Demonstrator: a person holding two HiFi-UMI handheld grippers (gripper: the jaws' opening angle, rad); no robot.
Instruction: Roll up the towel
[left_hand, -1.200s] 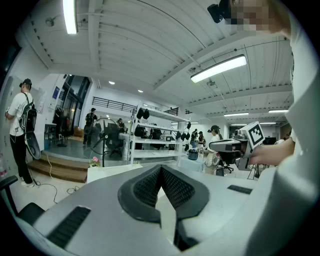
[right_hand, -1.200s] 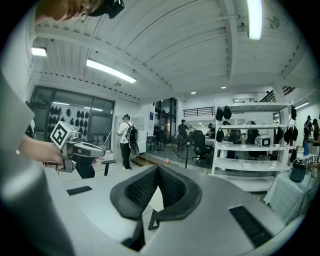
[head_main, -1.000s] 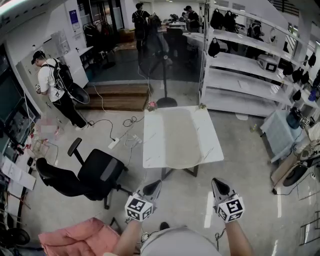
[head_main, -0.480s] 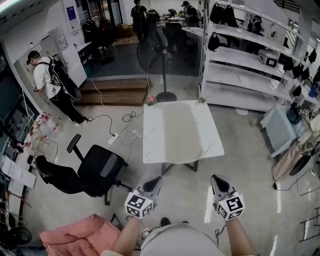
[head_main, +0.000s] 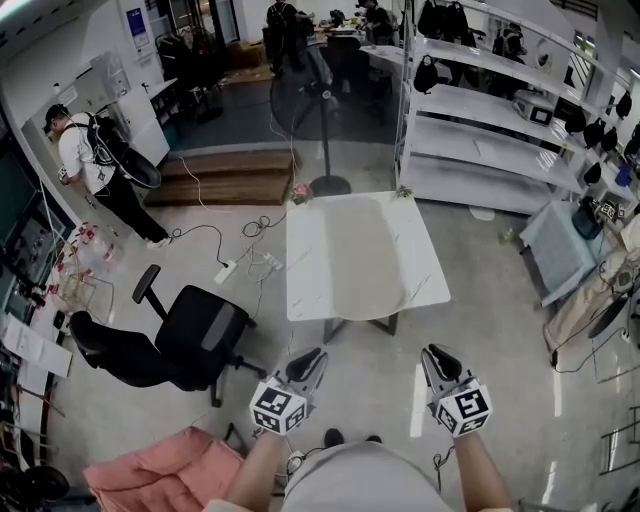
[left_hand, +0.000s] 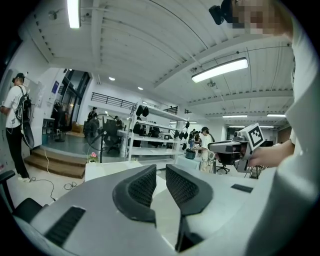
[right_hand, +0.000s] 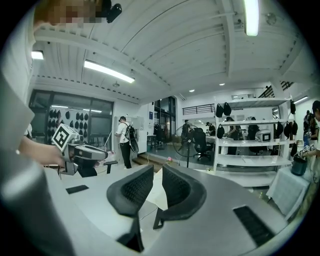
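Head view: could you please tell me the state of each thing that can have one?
towel, spread flat on the table, not yet rolled.
left tool, jaws slightly apart, just been opening, nothing between them.
right tool, jaws slightly apart, just been opening, nothing between them.
fan, standing upright.

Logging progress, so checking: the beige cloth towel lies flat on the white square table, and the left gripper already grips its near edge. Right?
No. The beige cloth towel does lie flat on the white square table, but the left gripper grips nothing: the head view shows it short of the table, and the left gripper view shows its jaws, which have just been opening, apart and empty.
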